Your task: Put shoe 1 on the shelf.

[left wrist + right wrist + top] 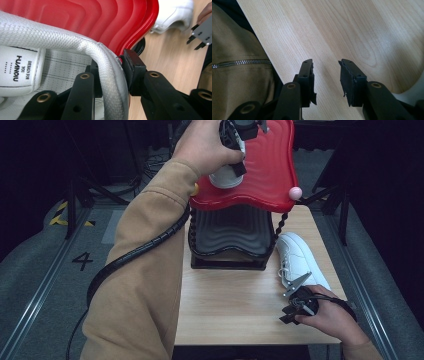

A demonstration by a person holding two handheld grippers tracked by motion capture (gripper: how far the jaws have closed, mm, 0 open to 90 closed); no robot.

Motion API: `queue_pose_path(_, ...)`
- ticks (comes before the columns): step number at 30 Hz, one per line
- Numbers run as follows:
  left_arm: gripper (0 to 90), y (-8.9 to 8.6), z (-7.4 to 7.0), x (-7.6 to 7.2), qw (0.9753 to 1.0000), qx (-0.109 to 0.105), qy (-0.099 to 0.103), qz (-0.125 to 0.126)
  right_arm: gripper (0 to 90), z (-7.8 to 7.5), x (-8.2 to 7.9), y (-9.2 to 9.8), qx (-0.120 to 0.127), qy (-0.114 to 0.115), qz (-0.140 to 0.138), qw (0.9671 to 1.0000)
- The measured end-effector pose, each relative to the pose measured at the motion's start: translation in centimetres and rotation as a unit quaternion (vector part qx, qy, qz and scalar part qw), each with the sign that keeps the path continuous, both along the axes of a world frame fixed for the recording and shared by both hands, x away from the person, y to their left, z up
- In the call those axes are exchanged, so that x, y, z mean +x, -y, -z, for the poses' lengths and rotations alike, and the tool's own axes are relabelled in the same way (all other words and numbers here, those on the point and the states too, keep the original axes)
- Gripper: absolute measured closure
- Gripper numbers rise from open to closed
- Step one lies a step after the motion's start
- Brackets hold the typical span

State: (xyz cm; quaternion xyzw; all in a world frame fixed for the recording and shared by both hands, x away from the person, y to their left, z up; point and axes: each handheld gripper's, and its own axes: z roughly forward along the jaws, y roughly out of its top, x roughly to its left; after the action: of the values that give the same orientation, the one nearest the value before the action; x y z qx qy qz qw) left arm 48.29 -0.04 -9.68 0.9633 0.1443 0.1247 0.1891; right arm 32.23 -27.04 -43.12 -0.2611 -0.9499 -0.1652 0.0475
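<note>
The left hand-held gripper (110, 75) is raised over the red top tray (270, 165) of a two-tier rack standing at the far side of the wooden surface (235, 305). Its jaws are clamped on the padded collar of a white sneaker (50, 42), one jaw inside the shoe and one outside against the heel wall. In the high view this held sneaker (225, 179) sits above the tray near its left half; whether the sole touches the tray cannot be told from here. The lower tier is a black ribbed tray (230, 227) carried on twisted black posts (a pink ball (295, 193) caps the near right corner of the red tray).

A second white sneaker (300, 257) lies on the surface just right of the rack, toe pointing far.

The right hand-held gripper (299, 299) rests low at the near right of the surface, just near of that second sneaker. Its jaws stand moderately apart with nothing between them, bare wood beneath (327, 82).

A tan sleeve (145, 270) fills the near left.
</note>
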Motion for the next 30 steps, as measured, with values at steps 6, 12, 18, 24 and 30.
queue_pose_path(6,71.7,0.1,0.9,0.2,0.9999,0.011,-0.005,-0.009,63.2,0.2,0.0,-0.3,-0.004,-0.001,-0.006,1.0)
queue_pose_path(12,70.9,1.0,1.8,0.3,0.999,0.04,-0.001,-0.02,62.7,0.2,-0.1,-0.5,-0.003,-0.002,-0.008,1.0)
queue_pose_path(18,69.7,1.2,2.4,0.3,0.9989,0.042,-0.004,-0.023,62.2,0.1,-0.2,-0.5,0.0,-0.003,-0.006,1.0)
queue_pose_path(24,67.6,0.7,2.6,0.4,0.9993,0.025,-0.015,-0.023,61.9,0.2,-0.1,-0.5,-0.002,-0.003,-0.008,1.0)
queue_pose_path(30,52.5,0.2,2.5,0.5,0.9986,0.015,-0.026,-0.042,61.5,0.1,-0.1,-0.5,-0.001,-0.001,-0.007,1.0)
